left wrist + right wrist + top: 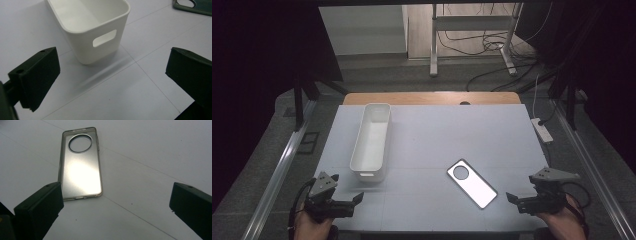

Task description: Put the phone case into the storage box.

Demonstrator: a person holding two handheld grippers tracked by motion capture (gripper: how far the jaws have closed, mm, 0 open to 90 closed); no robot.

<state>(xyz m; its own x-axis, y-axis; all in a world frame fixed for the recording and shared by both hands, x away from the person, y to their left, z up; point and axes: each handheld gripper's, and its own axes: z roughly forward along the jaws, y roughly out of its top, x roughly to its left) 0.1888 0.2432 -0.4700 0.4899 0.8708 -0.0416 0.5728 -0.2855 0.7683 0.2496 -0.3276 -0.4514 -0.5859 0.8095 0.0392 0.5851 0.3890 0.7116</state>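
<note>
From above I see the phone case lying flat on the table, right of the white bin and well apart from it. My right gripper sits near the table's right front corner, jaws spread wide and holding nothing; its own view has the case just ahead, partly hidden by the left-hand jaw. My left gripper waits just before the bin's near end, jaws also wide and empty. Its view cuts off the bin's far end and shows just a corner of the case.
</note>
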